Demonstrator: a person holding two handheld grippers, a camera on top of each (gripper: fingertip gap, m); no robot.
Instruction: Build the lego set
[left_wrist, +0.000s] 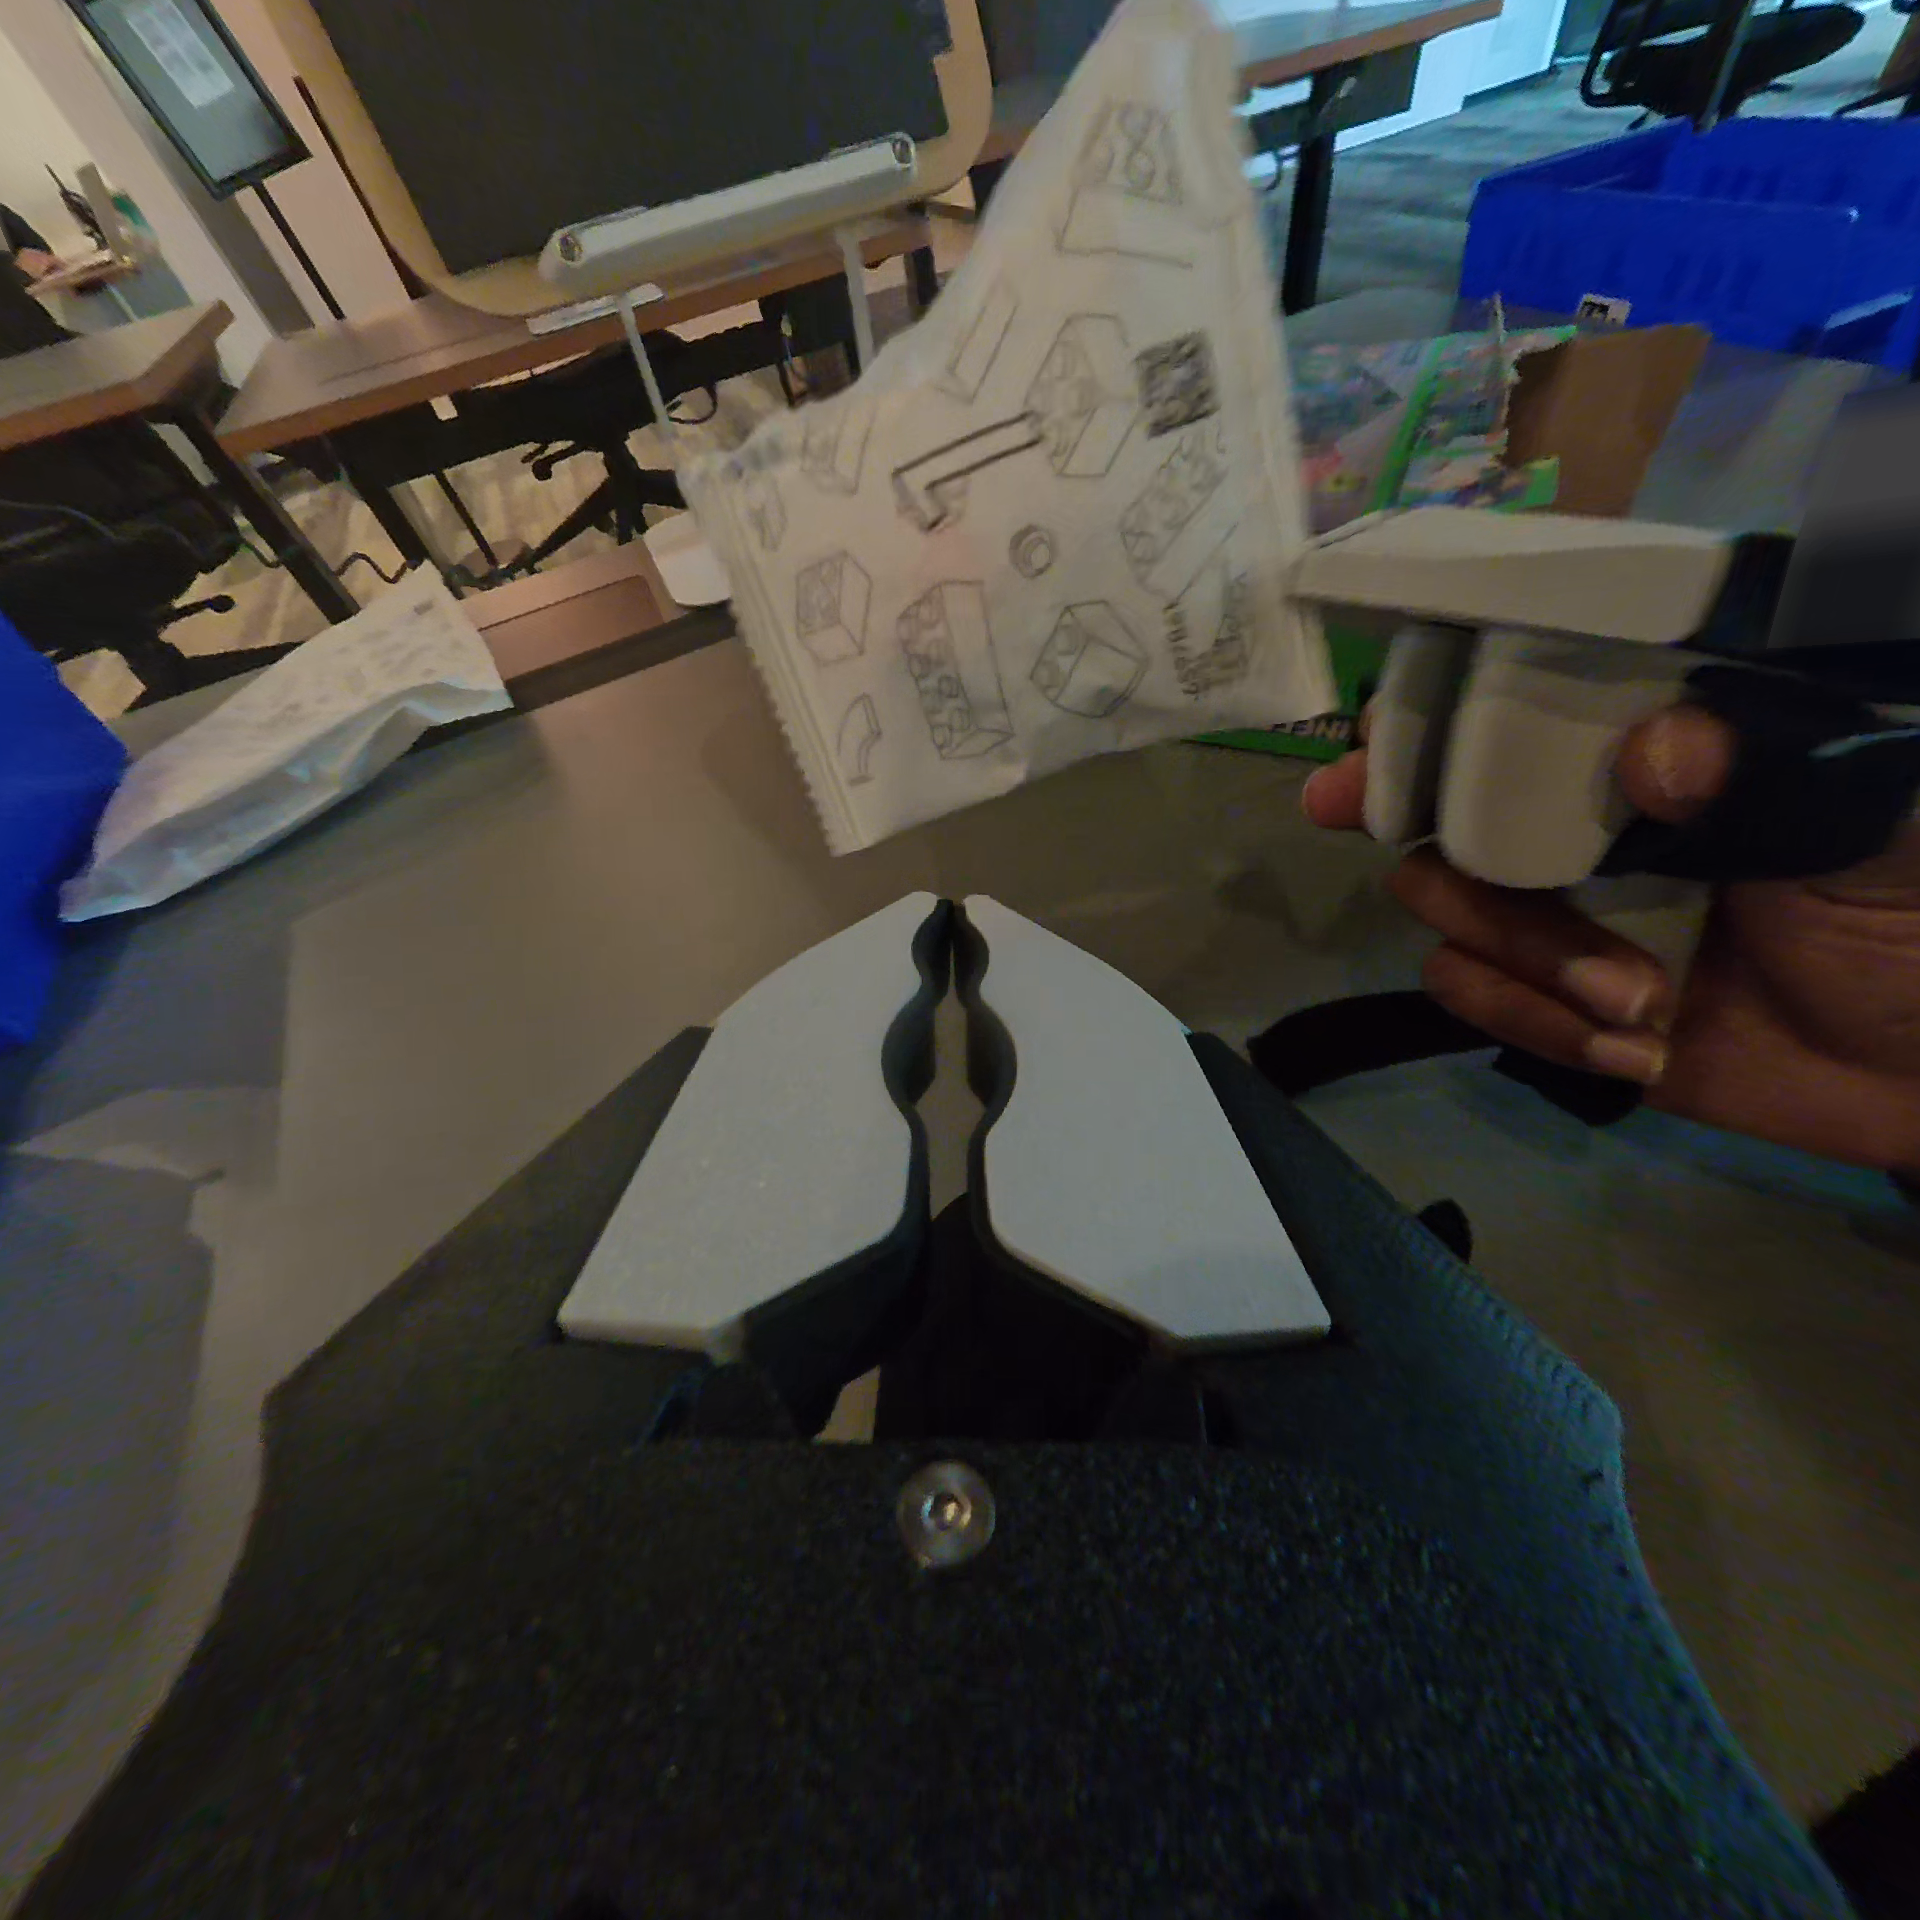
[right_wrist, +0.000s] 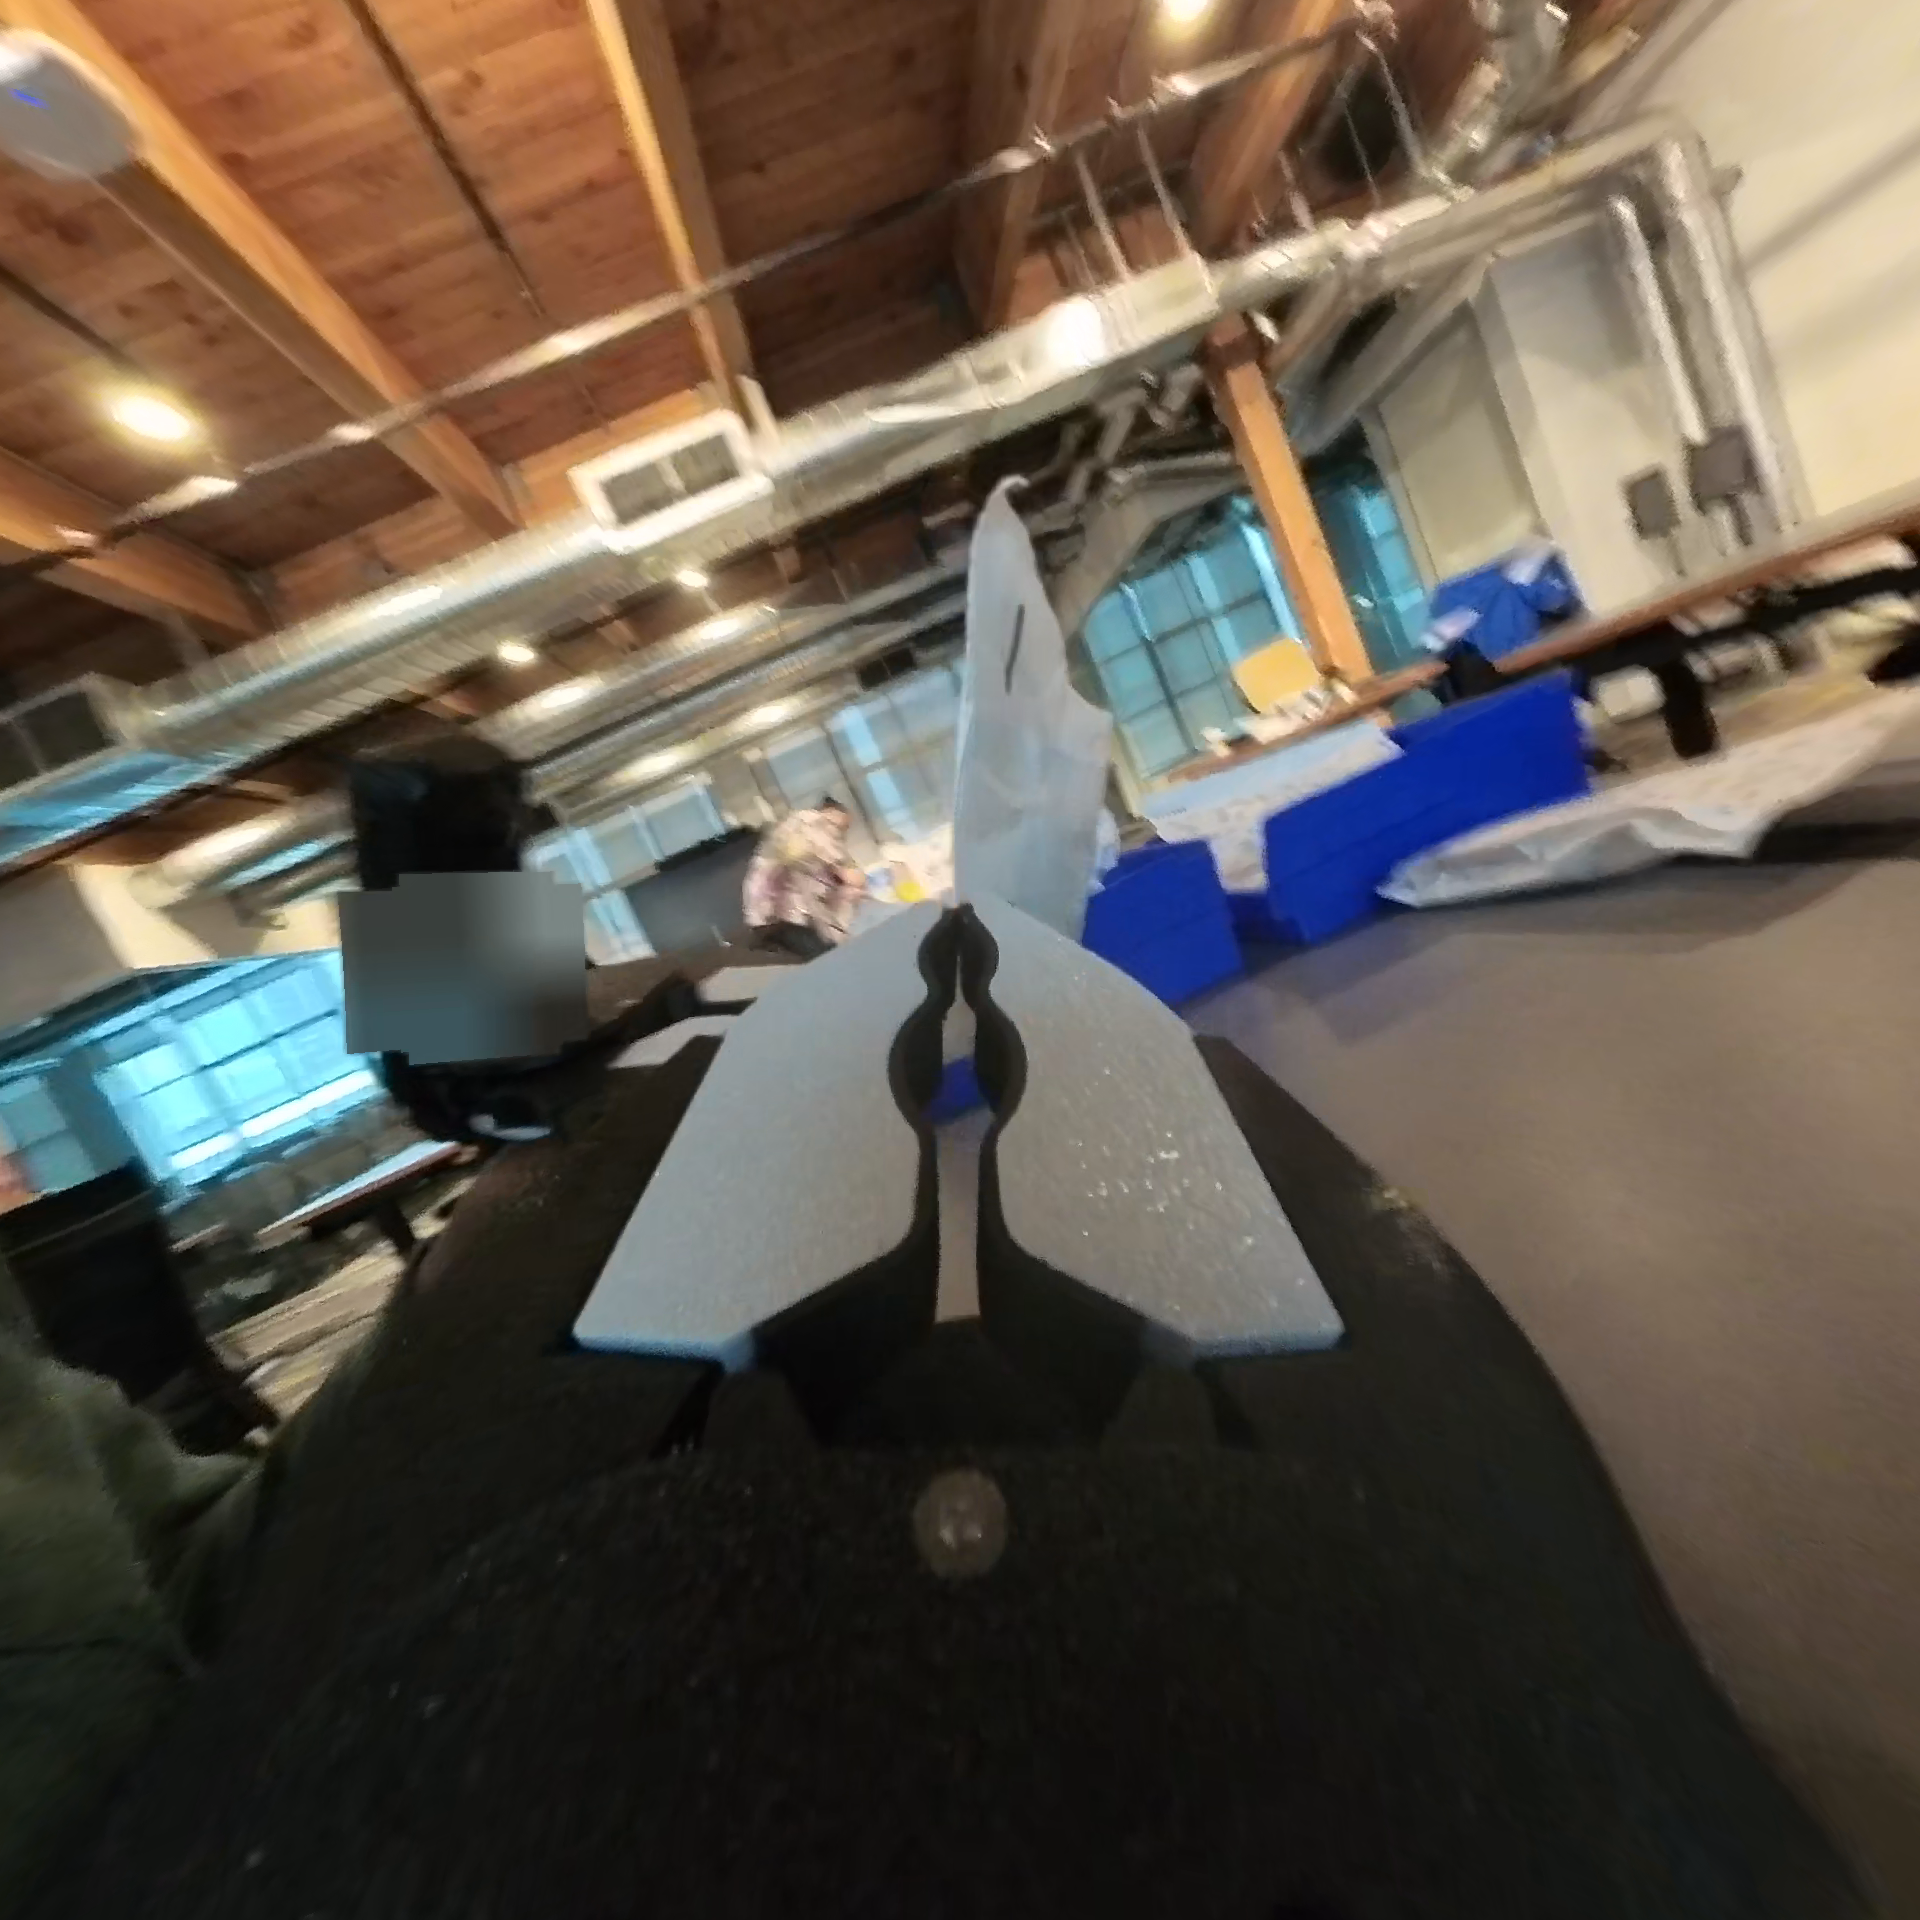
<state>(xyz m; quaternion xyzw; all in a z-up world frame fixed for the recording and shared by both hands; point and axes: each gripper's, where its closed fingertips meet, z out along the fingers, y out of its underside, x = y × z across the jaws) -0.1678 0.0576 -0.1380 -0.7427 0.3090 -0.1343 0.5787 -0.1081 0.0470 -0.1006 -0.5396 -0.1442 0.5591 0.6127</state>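
Observation:
A torn white paper bag (left_wrist: 1023, 540) printed with brick drawings hangs in the air above the grey table. My right gripper (left_wrist: 1311, 566) enters the left wrist view from the right and is shut on the bag's right edge. In the right wrist view the same bag (right_wrist: 1023, 758) stands edge-on, pinched at my right gripper's tips (right_wrist: 961, 914). My left gripper (left_wrist: 951, 904) is shut and empty, just below and in front of the bag, not touching it.
Another white paper bag (left_wrist: 291, 748) lies on the table (left_wrist: 520, 935) at the left. A green lego box (left_wrist: 1455, 447) with torn cardboard and blue bins (left_wrist: 1704, 218) stand at the right. Blue bins (right_wrist: 1403, 821) and a bag (right_wrist: 1621, 821) also show in the right wrist view. A hand (left_wrist: 1662, 997) holds the right gripper. There is about 8 cm between the tips of the two grippers.

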